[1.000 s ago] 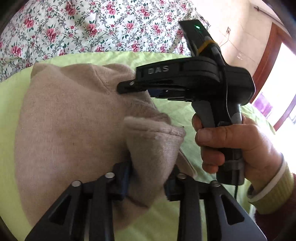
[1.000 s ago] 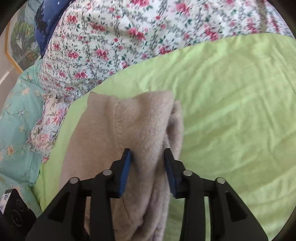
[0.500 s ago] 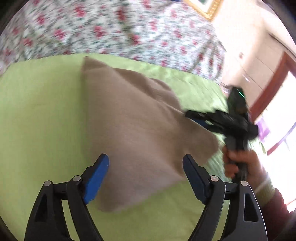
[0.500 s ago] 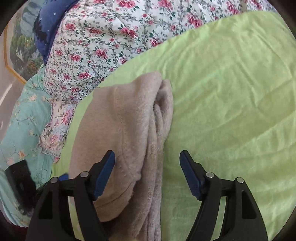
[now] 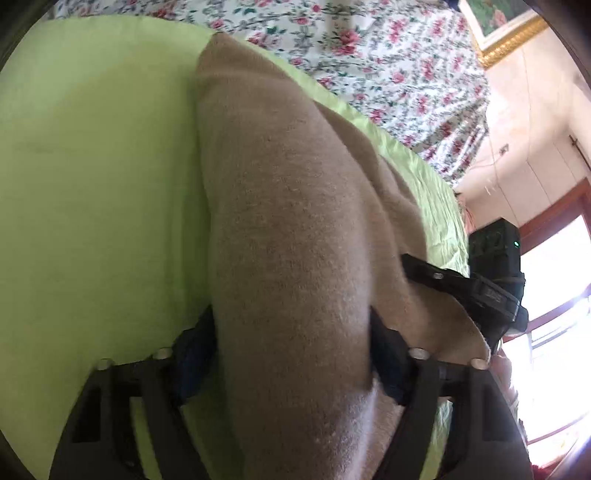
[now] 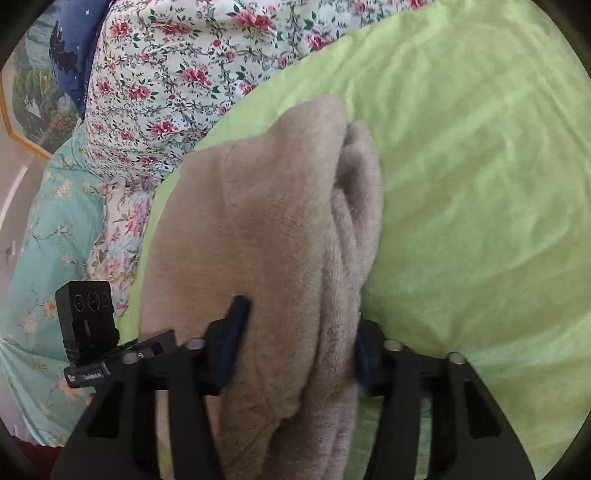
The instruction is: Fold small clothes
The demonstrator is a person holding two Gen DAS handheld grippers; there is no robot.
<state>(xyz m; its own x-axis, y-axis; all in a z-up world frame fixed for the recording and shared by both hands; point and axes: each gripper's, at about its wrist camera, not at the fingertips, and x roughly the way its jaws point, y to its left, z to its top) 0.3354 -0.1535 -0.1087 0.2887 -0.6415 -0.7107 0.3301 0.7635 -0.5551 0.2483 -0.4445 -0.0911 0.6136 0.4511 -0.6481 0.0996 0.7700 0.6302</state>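
Note:
A beige knitted garment (image 5: 295,221) lies folded into a long thick bundle on a light green bedsheet (image 5: 92,184). My left gripper (image 5: 291,350) straddles its near end; the jaws are closing, and the fabric fills the gap and bulges over both blue pads. In the right wrist view the same garment (image 6: 266,229) shows its stacked layers along the right edge. My right gripper (image 6: 295,343) has its jaws closing on that thick fold, one pad on each side. The right gripper's body (image 5: 480,291) sits at the bundle's right side in the left wrist view.
A white quilt with red flowers (image 6: 166,74) borders the green sheet (image 6: 480,184) at the back. Teal floral bedding (image 6: 44,240) lies to the left. A gilt picture frame (image 5: 495,33) hangs on the wall and a bright window (image 5: 554,314) is at the right.
Both grippers let go of the garment and opened wide. The left one swung round to the bundle's end. Both have since closed around it again, lower and nearer.

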